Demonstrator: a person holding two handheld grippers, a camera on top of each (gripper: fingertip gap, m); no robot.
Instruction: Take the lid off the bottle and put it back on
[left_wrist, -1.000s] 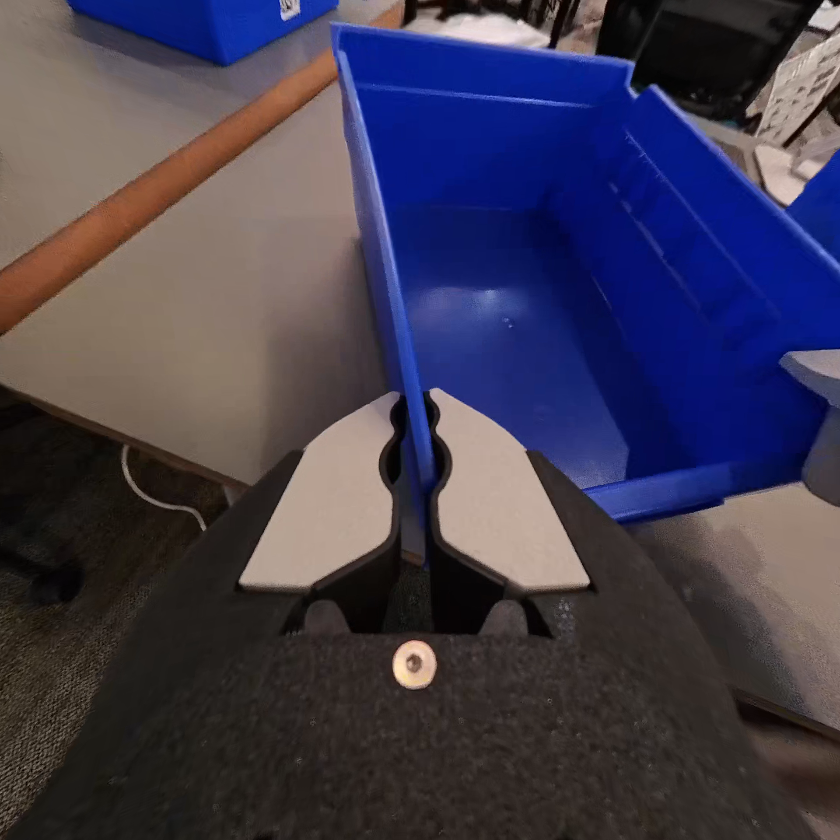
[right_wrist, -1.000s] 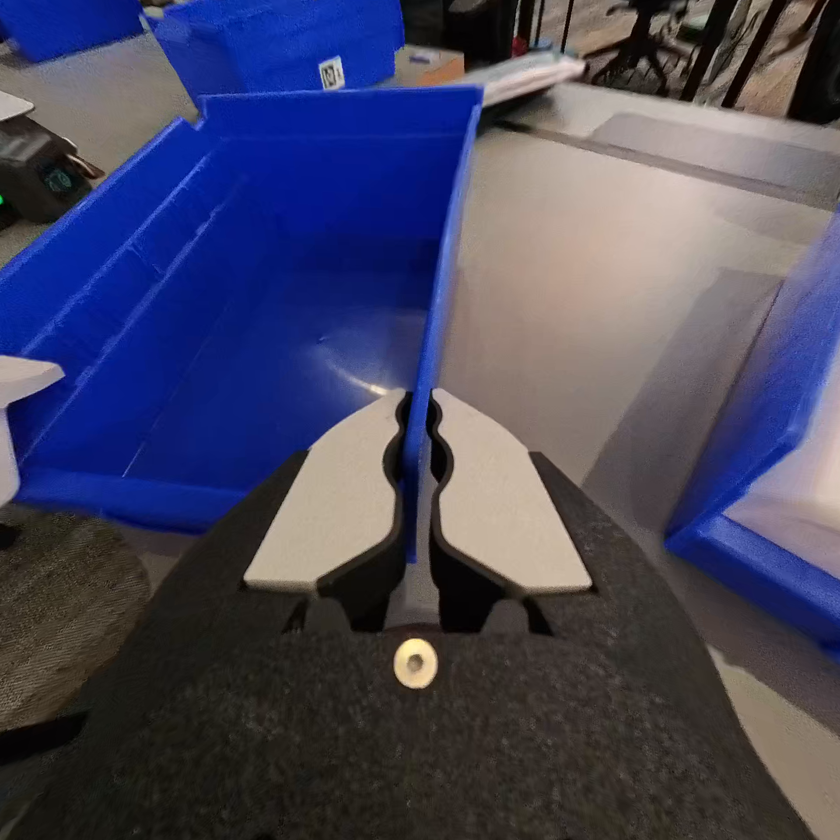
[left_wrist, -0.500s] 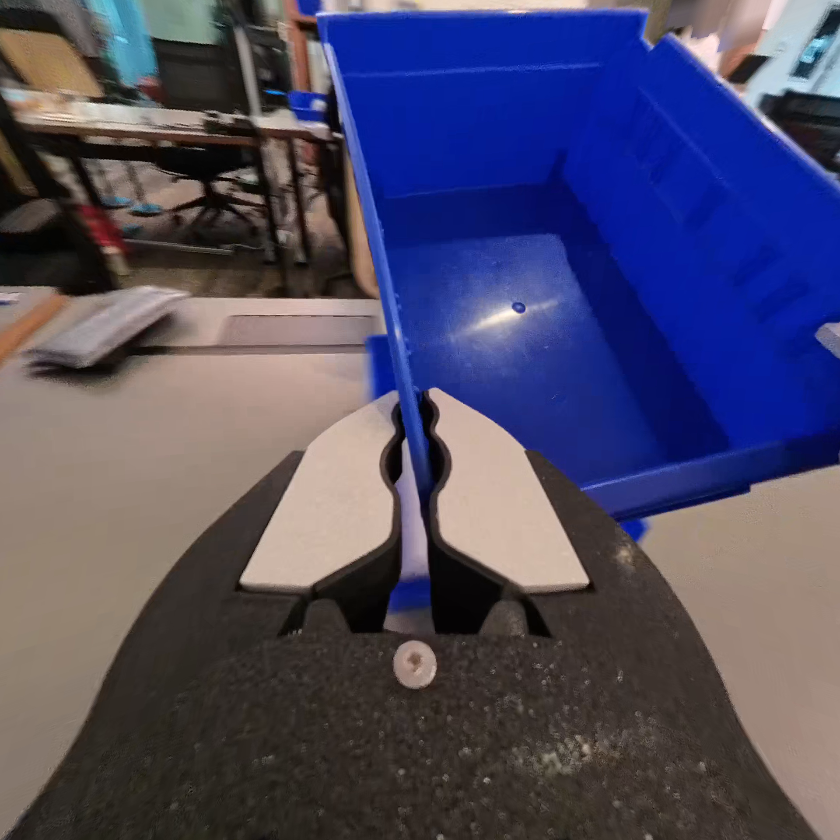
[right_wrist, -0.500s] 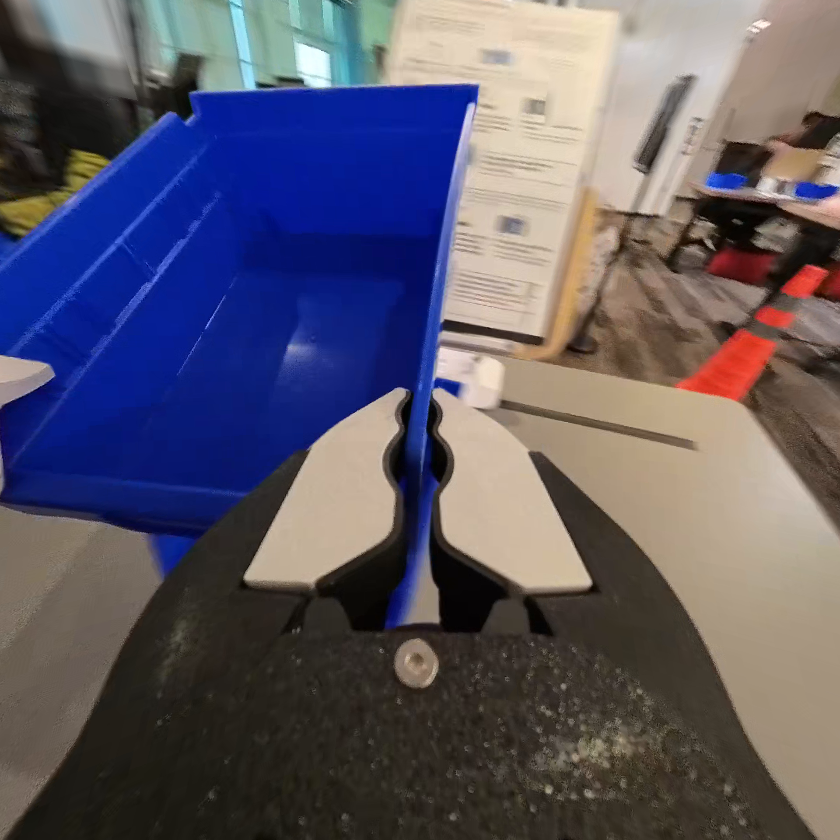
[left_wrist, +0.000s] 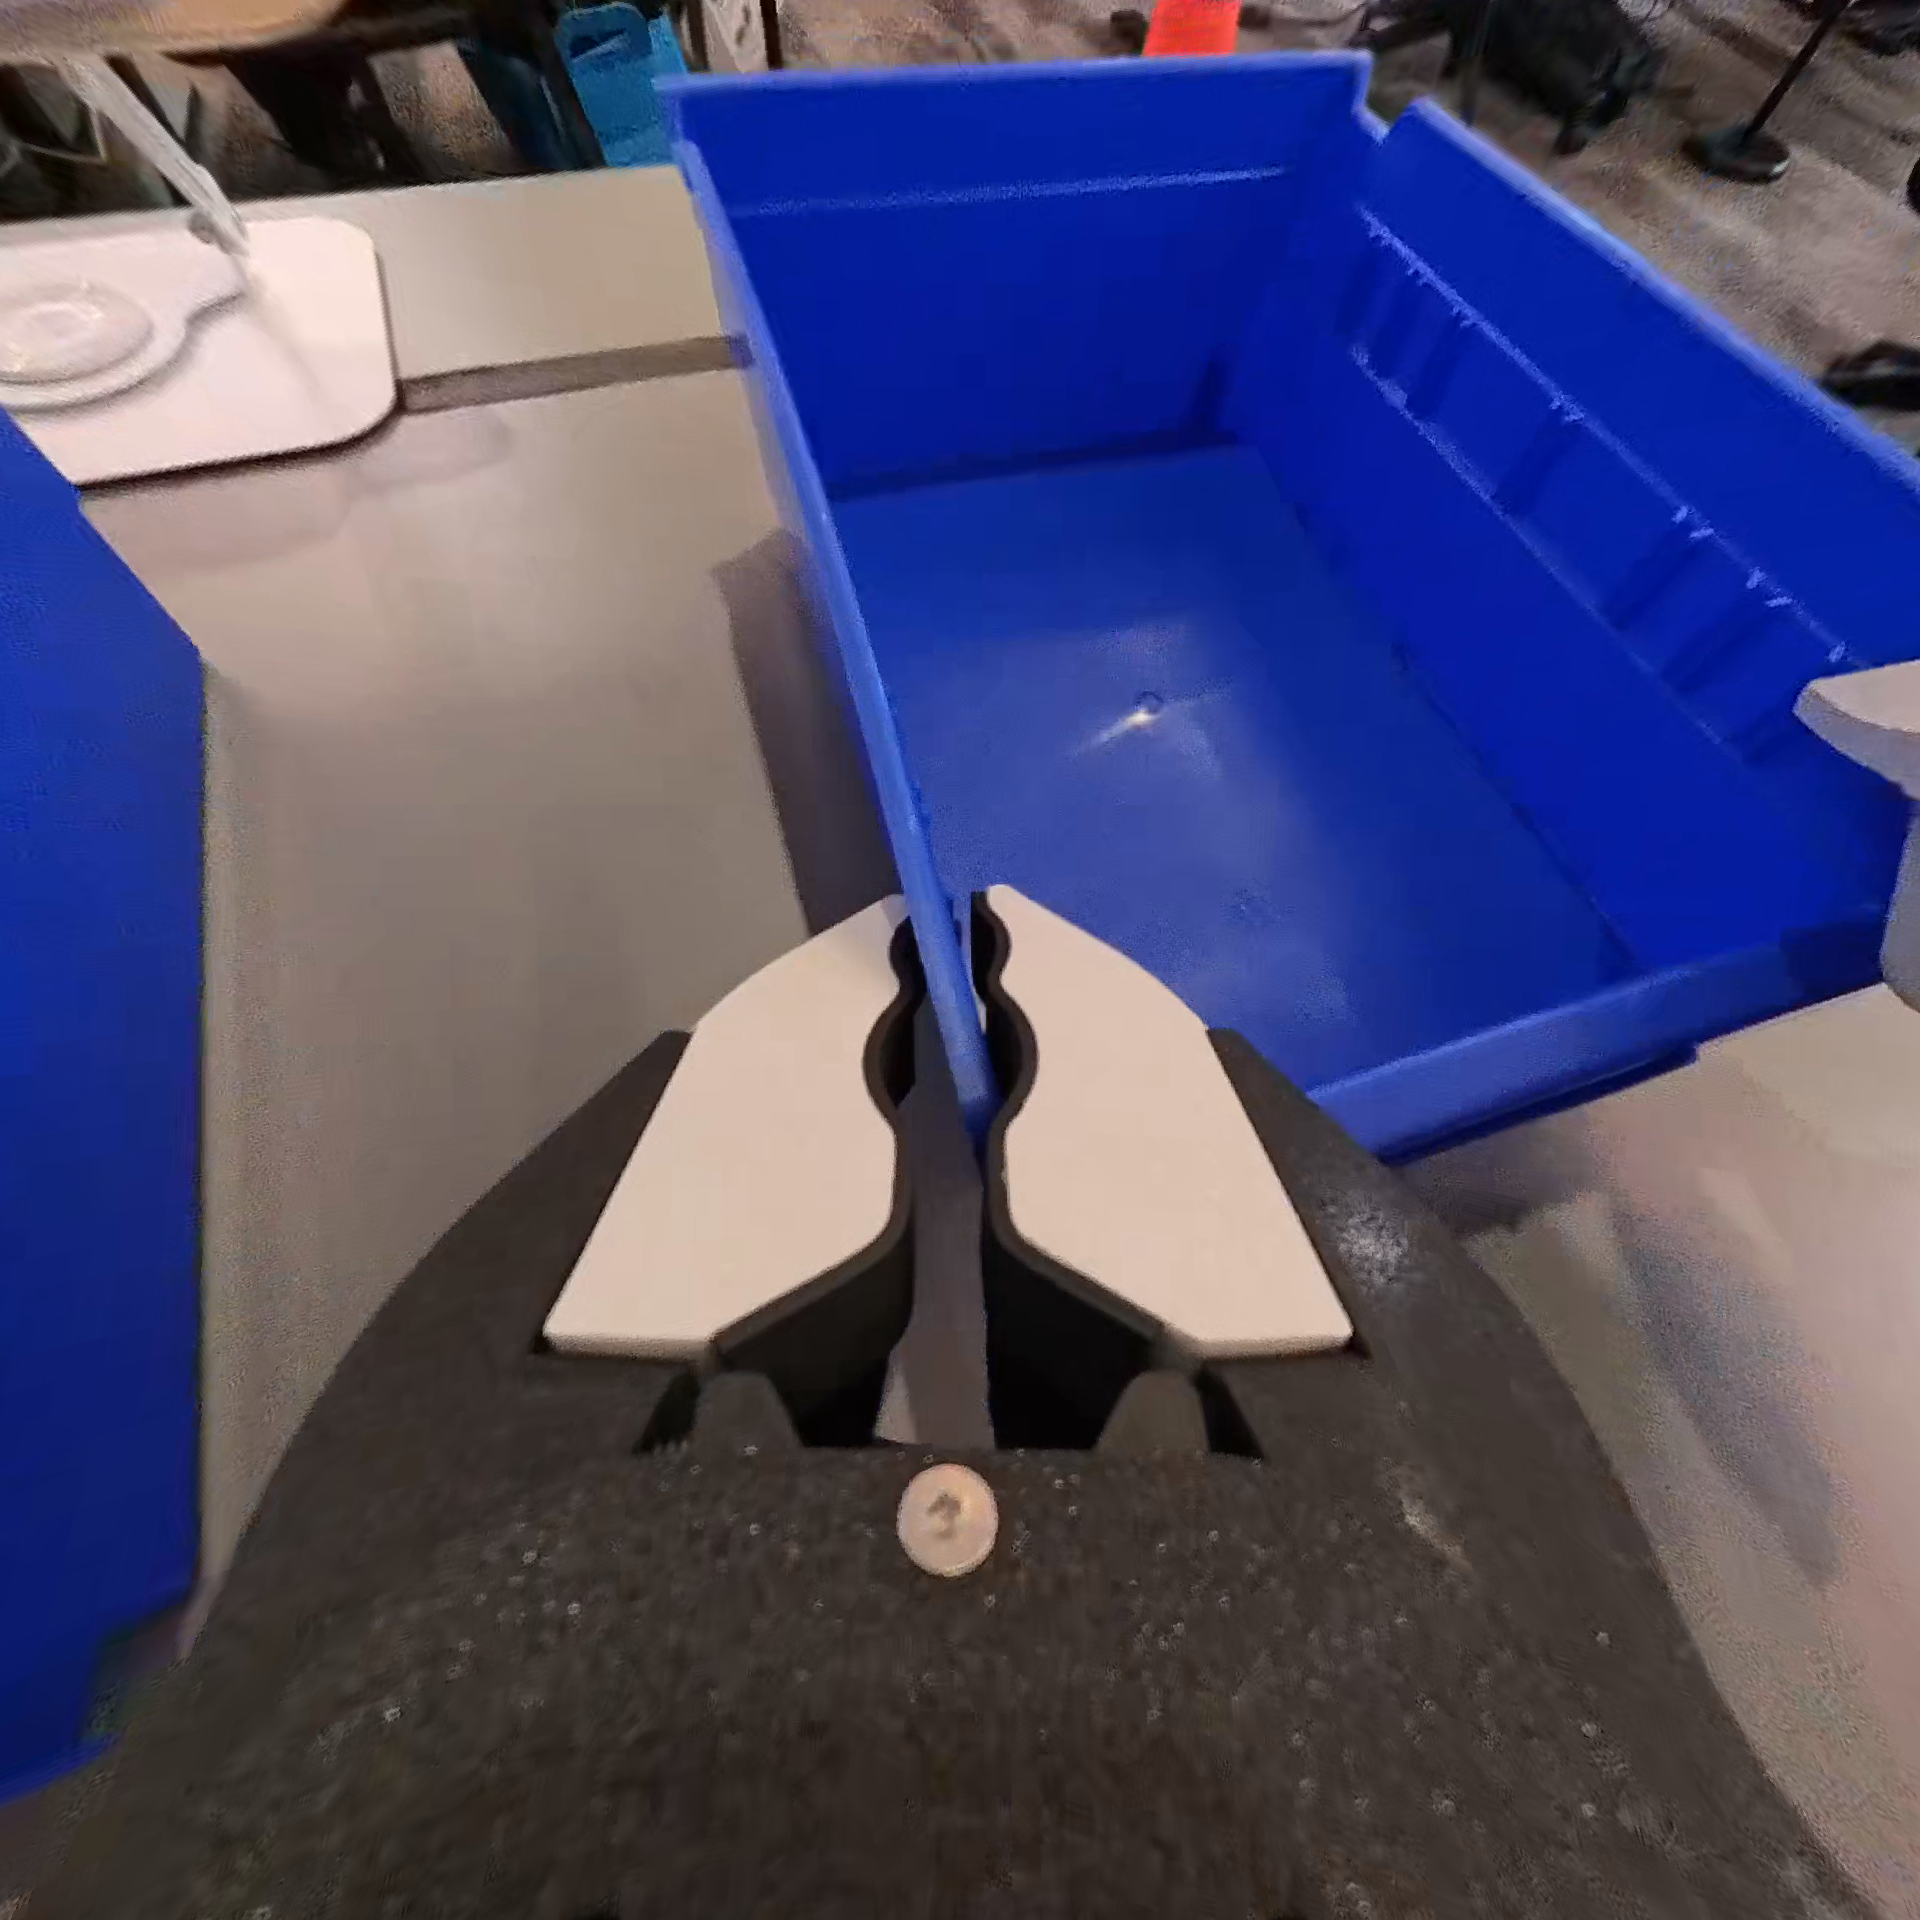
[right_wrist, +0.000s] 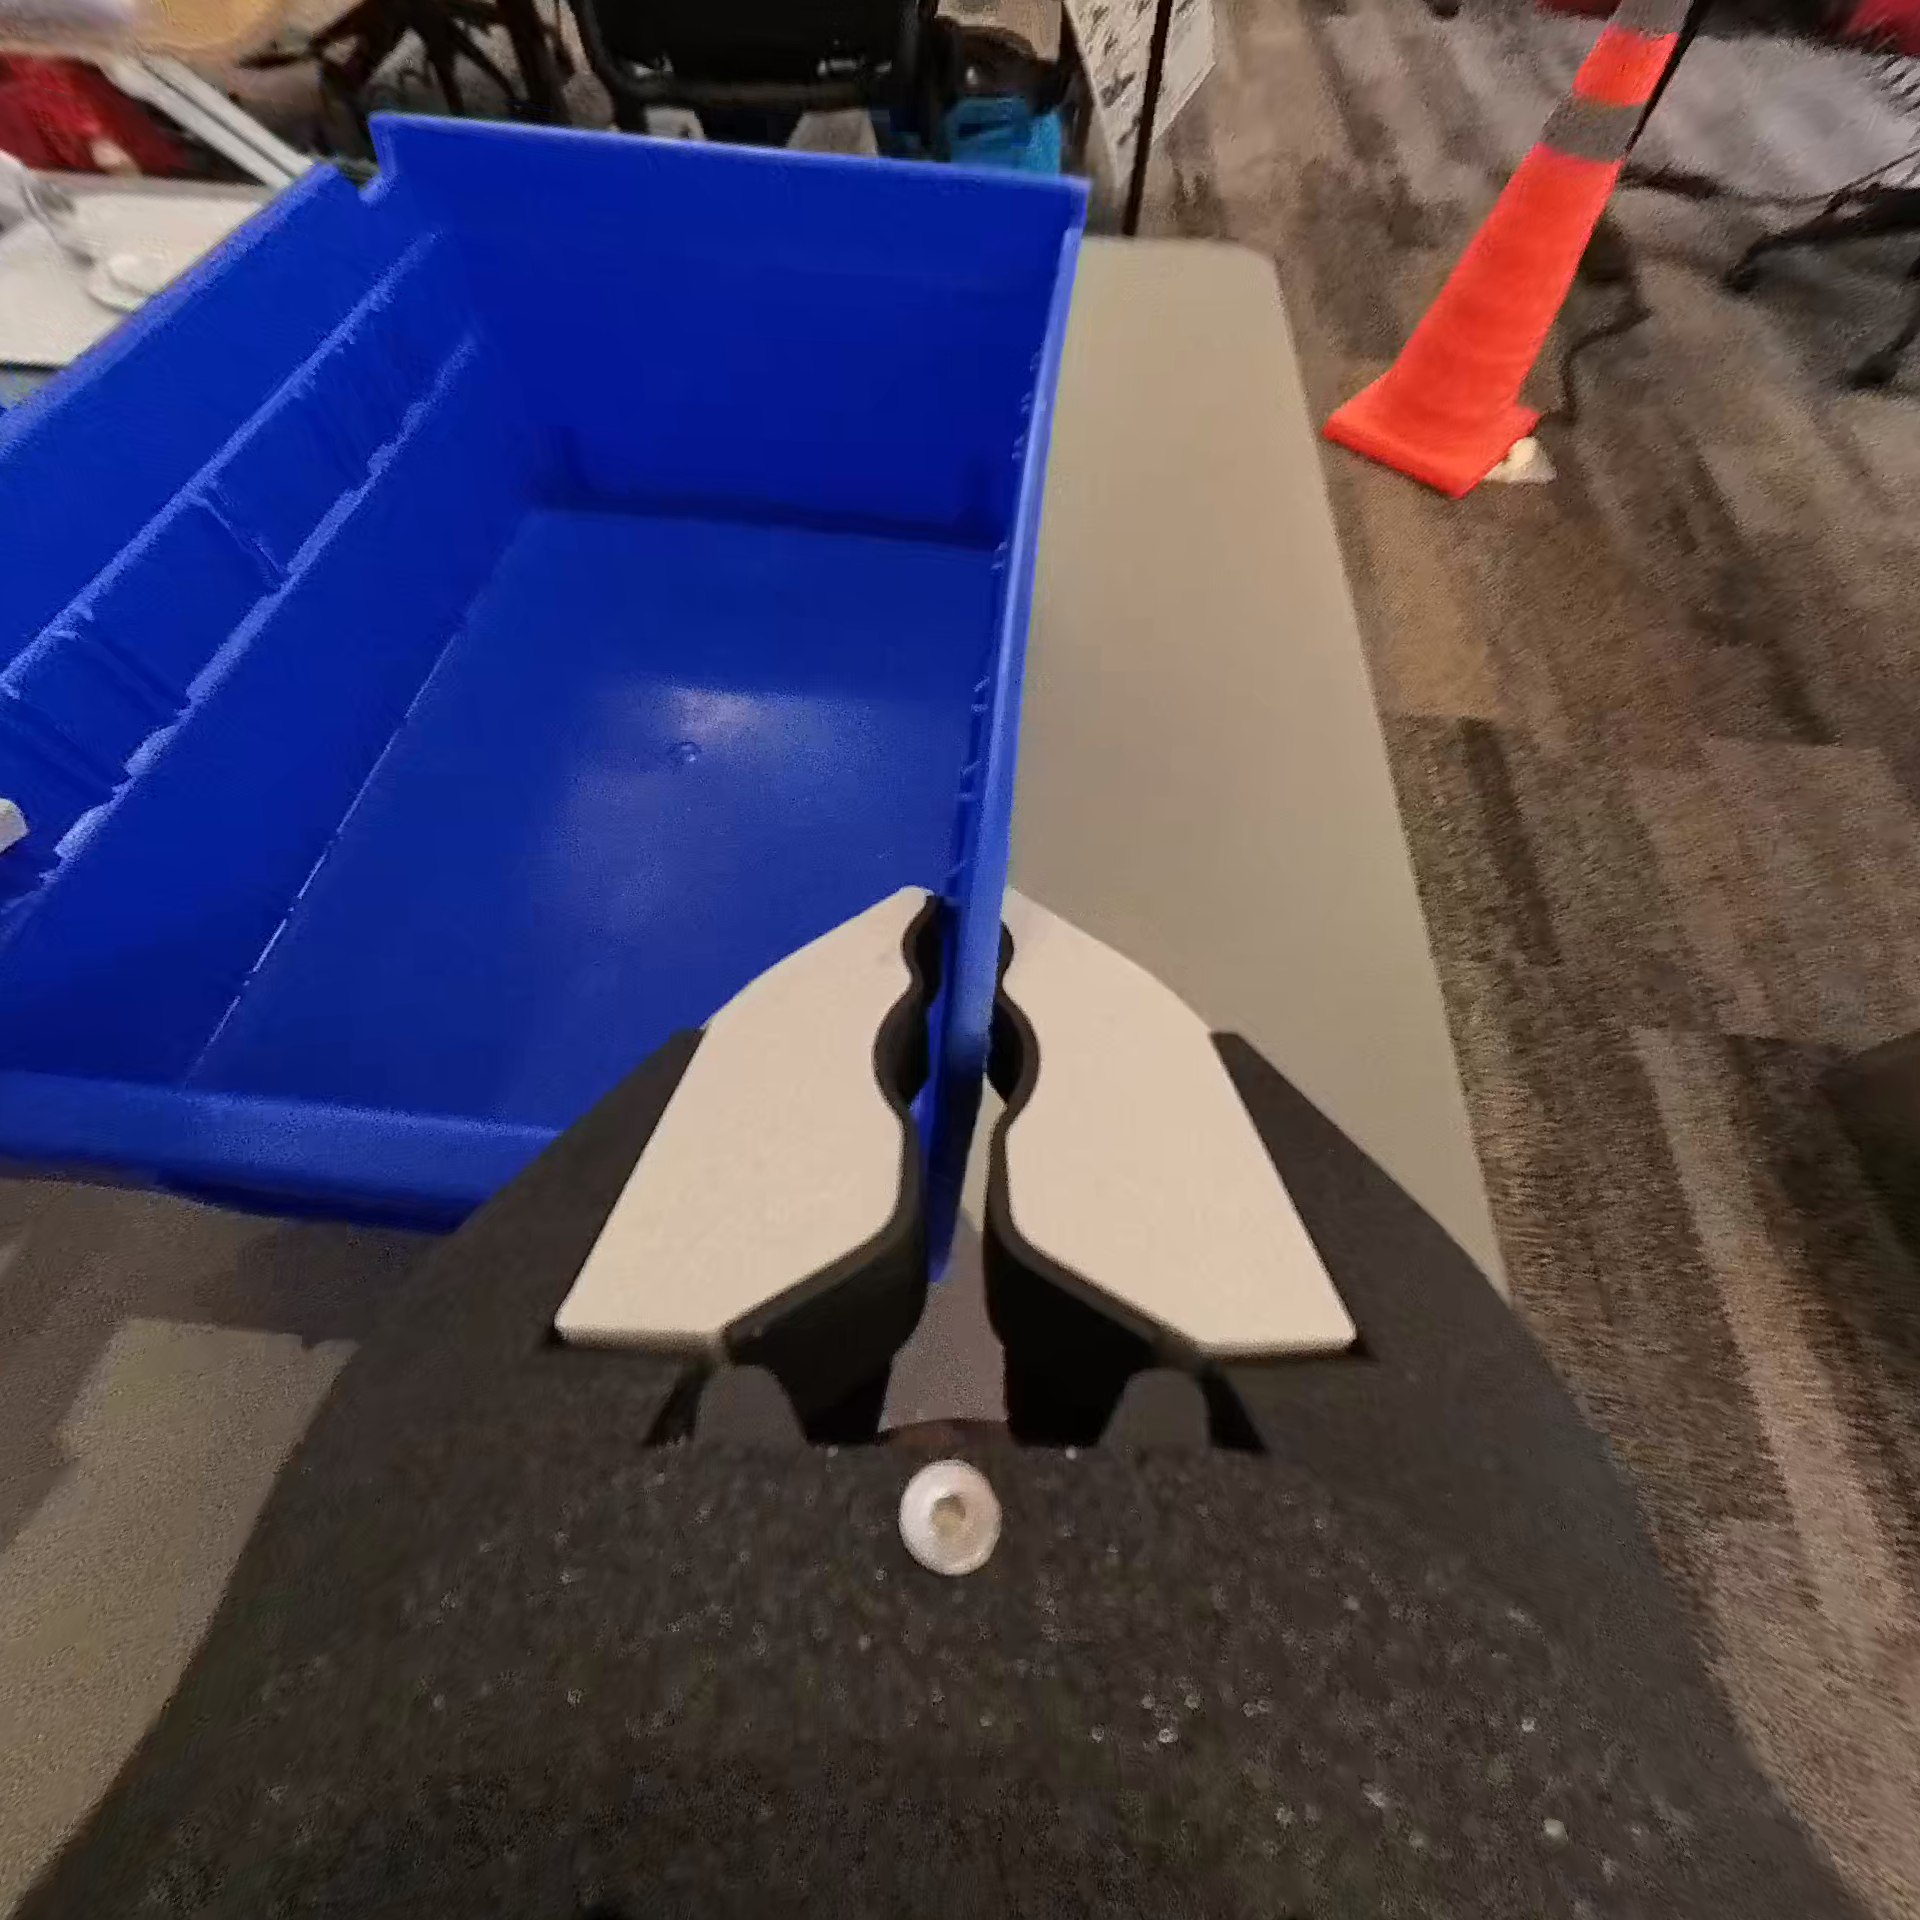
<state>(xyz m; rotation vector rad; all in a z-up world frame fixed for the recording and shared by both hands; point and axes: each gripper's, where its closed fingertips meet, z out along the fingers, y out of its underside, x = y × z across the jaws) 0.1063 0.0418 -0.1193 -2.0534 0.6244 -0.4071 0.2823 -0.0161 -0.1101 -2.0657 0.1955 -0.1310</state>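
An empty blue plastic bin (left_wrist: 987, 291) is held between my two grippers, low over a grey table (left_wrist: 468, 779). My left gripper (left_wrist: 940, 914) is shut on the bin's left side wall near its front corner, and the wall runs slantwise between the pads. My right gripper (right_wrist: 966, 914) is shut on the bin's right side wall (right_wrist: 1023, 623). The right gripper's fingertip shows at the right edge of the left wrist view (left_wrist: 1870, 727). The left gripper's fingertip shows at the left edge of the right wrist view (right_wrist: 8, 826). No bottle or lid shows in either view.
Another blue bin (left_wrist: 94, 935) stands close on the left. A white board with a clear glass dish (left_wrist: 208, 343) lies at the table's far left. The table's right edge (right_wrist: 1351, 623) borders carpet, where an orange cone (right_wrist: 1486, 281) stands.
Both grippers have carried the bin, swinging it round from one table to another. It has come down level near the tabletop. Both grasps have stayed on its walls.
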